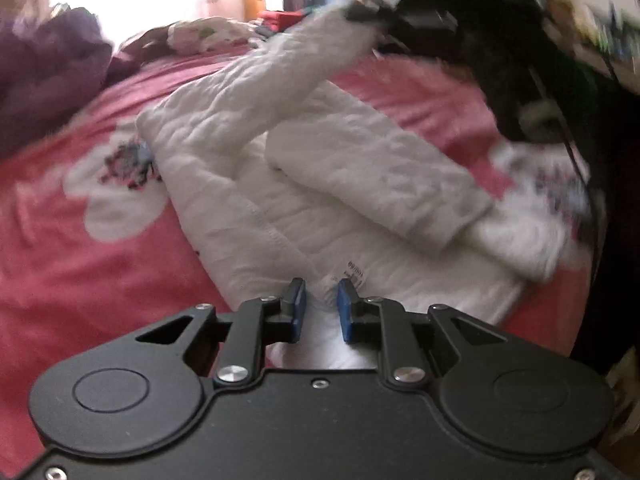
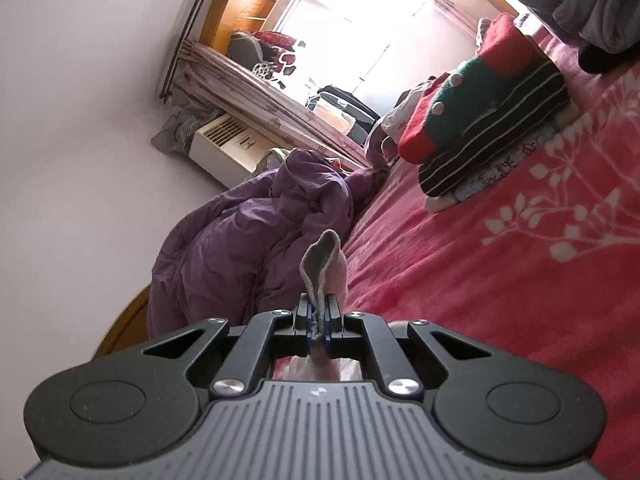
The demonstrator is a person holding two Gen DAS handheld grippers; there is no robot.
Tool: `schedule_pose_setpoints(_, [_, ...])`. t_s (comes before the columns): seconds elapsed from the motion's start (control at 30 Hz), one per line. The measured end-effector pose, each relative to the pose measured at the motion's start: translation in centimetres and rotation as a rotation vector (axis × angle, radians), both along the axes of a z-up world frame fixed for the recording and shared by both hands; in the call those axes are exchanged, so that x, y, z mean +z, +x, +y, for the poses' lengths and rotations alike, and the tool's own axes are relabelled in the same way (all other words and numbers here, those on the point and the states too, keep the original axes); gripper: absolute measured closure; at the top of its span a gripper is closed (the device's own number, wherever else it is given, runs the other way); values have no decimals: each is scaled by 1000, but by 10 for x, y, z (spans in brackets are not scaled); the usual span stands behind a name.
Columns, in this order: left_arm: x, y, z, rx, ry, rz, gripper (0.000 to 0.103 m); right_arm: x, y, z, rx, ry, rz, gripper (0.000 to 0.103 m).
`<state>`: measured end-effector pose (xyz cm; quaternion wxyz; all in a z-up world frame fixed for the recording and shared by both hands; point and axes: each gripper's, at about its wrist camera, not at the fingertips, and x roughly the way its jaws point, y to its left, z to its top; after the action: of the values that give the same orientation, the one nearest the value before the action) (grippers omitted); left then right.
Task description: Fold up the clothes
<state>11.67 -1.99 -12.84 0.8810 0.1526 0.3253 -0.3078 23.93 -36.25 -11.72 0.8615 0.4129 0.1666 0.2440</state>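
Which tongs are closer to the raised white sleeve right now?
Right. The right tongs are shut on the sleeve end, holding it up; the left tongs sit open, low at the white garment's near edge.

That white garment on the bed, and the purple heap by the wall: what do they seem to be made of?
The white garment looks like soft quilted or waffle-textured cotton knit, matte, with fine puckered ridges and a stitched hem; the blur leaves the weave uncertain. The purple heap looks like a padded jacket in smooth synthetic shell fabric, going by its faint sheen and puffy, crumpled folds.
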Motion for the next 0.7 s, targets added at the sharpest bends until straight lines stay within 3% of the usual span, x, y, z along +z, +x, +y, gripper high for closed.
schedule_pose_setpoints(0.2, [-5,8,4,22,-105,38,86,9,-38,13,-61,-129,6,95])
schedule_pose_setpoints(0.37, [-4,10,8,16,-128,58,86,43,-63,53,-106,-485,-147,95])
schedule_pose_setpoints(0.43, [-3,11,10,11,-138,64,86,47,-69,72,-94,-593,-169,95])
schedule_pose_setpoints(0.6, [-5,13,14,-6,-163,70,86,28,-72,94,-62,-666,-43,95])
schedule_pose_setpoints(0.7, [-6,15,17,-4,-186,82,85,27,-79,108,-53,-765,-37,95])
